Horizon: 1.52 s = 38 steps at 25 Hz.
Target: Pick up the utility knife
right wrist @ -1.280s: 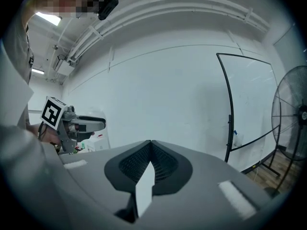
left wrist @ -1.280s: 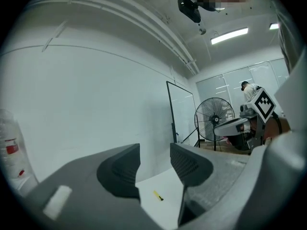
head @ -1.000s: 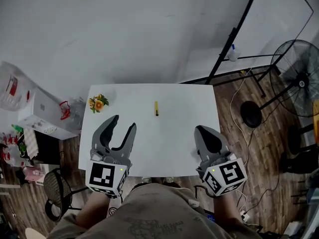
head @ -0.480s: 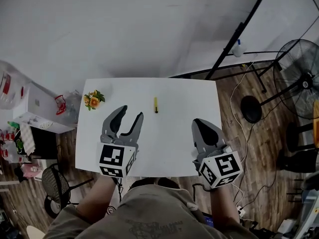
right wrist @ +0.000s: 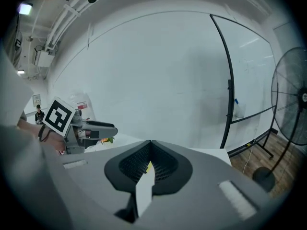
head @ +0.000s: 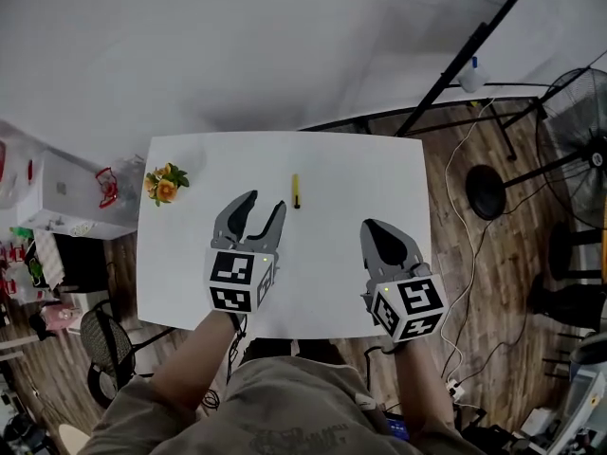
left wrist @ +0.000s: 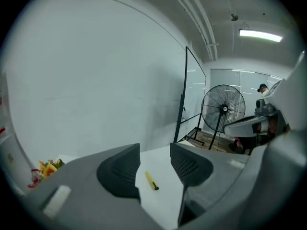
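White table [head: 190, 282] below; left claw [head: 265, 204] spread wide, right claw [head: 372, 227] pressed together, empty. Ahead of the left claw, mid-table, lies the utility knife [head: 296, 191]: slim, stiff, probably light. Pinch across its yellow body.

right tongs [right wrist: 150, 145] hide most of the utility knife [right wrist: 149, 166] in the right gripper view, only a yellow sliver shows. fan [head: 574, 131] is cut off at the head view's right edge.

Backed by a plain white wall [head: 247, 45]. Floored in dark wood planks [head: 512, 254]. Furnished with a white rectangular tabletop [head: 180, 273], a black pedestal fan [head: 580, 148] at right, a black mesh chair [head: 102, 347] lower left. Lit by a long ceiling strip light [left wrist: 260, 35].
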Motion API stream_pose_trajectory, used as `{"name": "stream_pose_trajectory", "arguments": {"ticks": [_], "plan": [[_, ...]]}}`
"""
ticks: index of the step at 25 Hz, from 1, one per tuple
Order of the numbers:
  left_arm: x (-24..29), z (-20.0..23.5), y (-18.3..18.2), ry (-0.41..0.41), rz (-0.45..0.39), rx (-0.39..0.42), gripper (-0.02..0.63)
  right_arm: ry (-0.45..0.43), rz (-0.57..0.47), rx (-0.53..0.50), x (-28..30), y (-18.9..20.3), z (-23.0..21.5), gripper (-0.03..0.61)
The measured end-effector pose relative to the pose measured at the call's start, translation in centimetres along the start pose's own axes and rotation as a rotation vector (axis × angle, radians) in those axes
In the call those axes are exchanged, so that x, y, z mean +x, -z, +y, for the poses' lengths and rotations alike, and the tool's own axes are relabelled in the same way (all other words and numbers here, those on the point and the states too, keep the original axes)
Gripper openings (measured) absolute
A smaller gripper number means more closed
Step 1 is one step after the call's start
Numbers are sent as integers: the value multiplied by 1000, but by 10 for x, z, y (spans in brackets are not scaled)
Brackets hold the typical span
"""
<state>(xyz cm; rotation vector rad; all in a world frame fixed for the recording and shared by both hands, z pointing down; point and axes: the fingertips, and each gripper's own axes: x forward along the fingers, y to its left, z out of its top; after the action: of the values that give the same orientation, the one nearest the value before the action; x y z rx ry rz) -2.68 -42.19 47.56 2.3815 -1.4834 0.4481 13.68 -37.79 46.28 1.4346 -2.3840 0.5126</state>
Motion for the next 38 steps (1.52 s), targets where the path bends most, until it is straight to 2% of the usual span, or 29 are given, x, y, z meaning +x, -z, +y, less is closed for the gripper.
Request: {"name": "stream_pose_trajectory", "arguments": {"ticks": [12, 20, 26, 30, 36, 38], "plan": [[82, -6, 78, 44, 172, -48, 193, -22, 104, 30, 49, 46, -13, 29], [126, -6, 137, 40, 295, -92, 193, -37, 176, 65, 70, 86, -15, 29], [144, -5, 175, 13, 367, -162, 190, -63, 213, 102, 79, 107, -20, 29], [155, 0, 186, -3, 381, -176, 183, -43, 210, 116, 77, 111, -28, 29], [160, 2, 200, -7, 424, -141, 155, -10, 218, 129, 65, 119, -39, 29], [160, 3, 202, -13, 434, -125, 124, -3, 221, 131, 62, 122, -41, 29]]}}
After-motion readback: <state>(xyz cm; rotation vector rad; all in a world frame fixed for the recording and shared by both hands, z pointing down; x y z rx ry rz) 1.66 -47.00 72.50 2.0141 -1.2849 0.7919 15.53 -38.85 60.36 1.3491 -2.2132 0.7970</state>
